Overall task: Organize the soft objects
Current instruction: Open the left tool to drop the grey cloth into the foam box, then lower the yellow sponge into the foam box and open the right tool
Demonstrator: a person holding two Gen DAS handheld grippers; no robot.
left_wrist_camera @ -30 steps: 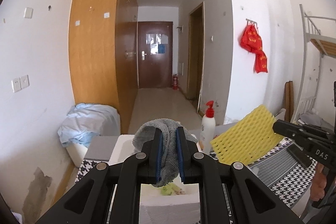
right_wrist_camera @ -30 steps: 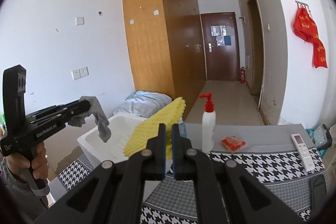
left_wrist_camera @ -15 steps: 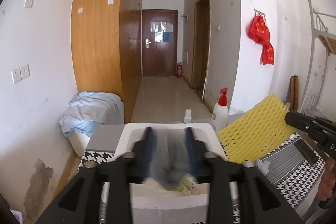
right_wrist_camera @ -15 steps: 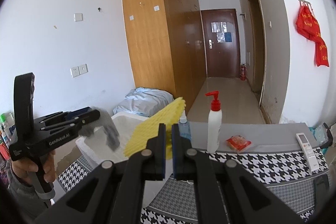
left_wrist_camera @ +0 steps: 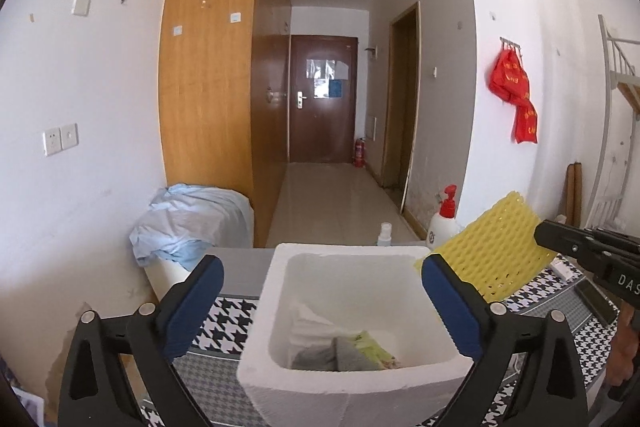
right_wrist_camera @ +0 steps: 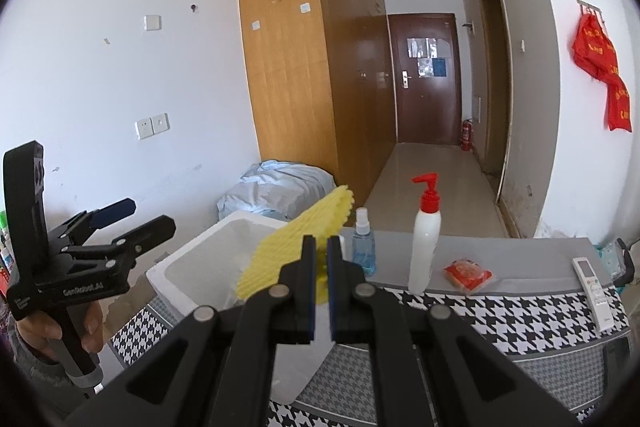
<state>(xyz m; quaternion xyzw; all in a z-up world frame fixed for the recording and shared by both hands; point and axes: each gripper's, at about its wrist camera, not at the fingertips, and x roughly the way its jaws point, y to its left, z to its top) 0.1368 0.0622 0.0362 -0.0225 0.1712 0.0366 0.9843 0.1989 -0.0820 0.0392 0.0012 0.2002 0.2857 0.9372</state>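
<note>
Two hand-held grippers work over a white foam box (left_wrist_camera: pixel 352 311) that sits on a table covered with a houndstooth cloth (right_wrist_camera: pixel 500 311).

In the left wrist view, the left gripper (left_wrist_camera: pixel 320 291) hovers above the box with its jaws spread wide, holding nothing. Its blue pads (left_wrist_camera: pixel 196 303) frame the box at 9 and 3 o'clock. At the bottom of the box, toward 6 o'clock, lies a crumpled grey cloth (left_wrist_camera: pixel 332 355) beside a pale green item and a white sheet.

In the right wrist view, the right gripper (right_wrist_camera: pixel 321 291) has its jaws pressed close, pinching one edge of a yellow foam mesh sheet (right_wrist_camera: pixel 296 243). The sheet rises toward 11 o'clock, in the air above the near corner of the box.

The mesh looks very light and springy. It holds its own shape while gripped by one edge, yet it would probably flex or crush under a hard squeeze. An edge grip like this one seems sound. The grey cloth looks limp and would best be taken by a bunched fold.

Behind the box stand a small blue spray bottle (right_wrist_camera: pixel 363 247) and a white pump bottle with a red top (right_wrist_camera: pixel 426 247). At 3 o'clock lie a red packet (right_wrist_camera: pixel 467 274) and a white remote (right_wrist_camera: pixel 594 287).

The near box wall hides part of the contents. The green item cannot be identified, and the pinched edge of the mesh is hidden by the jaws.
</note>
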